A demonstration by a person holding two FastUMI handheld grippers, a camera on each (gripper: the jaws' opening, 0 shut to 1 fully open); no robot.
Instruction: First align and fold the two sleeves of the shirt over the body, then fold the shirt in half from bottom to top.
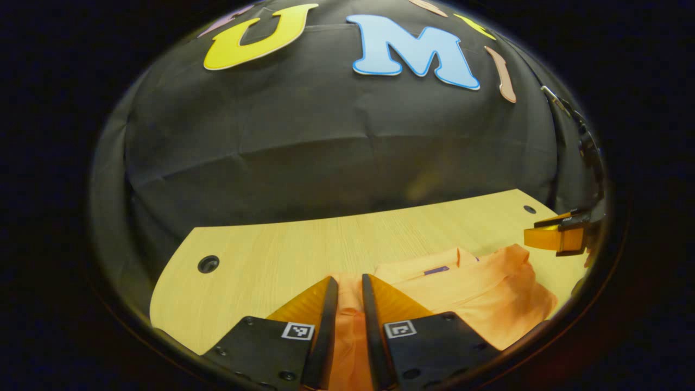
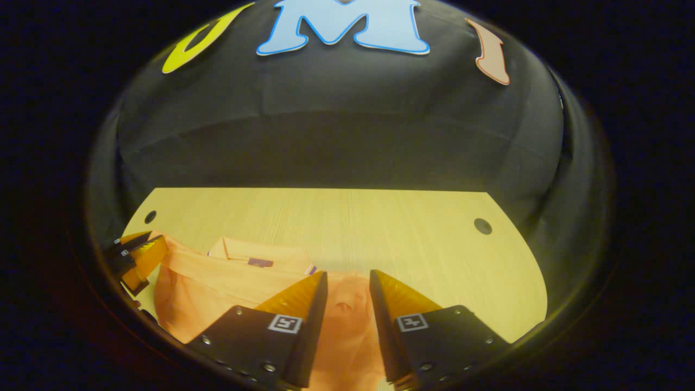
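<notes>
An orange shirt (image 1: 488, 298) lies bunched on the wooden table (image 1: 260, 255), with its collar and purple label (image 1: 436, 269) toward the wall. In the left gripper view, my left gripper (image 1: 348, 279) has its fingers drawn close, with shirt fabric running up between them to the tips. The right gripper (image 1: 559, 236) hovers at the far right, just past the shirt's raised corner. In the right gripper view, my right gripper (image 2: 348, 274) pinches the shirt (image 2: 217, 298) at its right edge. The collar (image 2: 255, 255) sits ahead and to the left. The left gripper (image 2: 136, 255) is at the shirt's left edge.
The table has a round cable hole near each far corner (image 1: 208, 264) (image 2: 482, 226). Bare wood (image 2: 412, 228) stretches from the shirt to the black cloth wall (image 1: 326, 152). The table's curved edge falls away on either side.
</notes>
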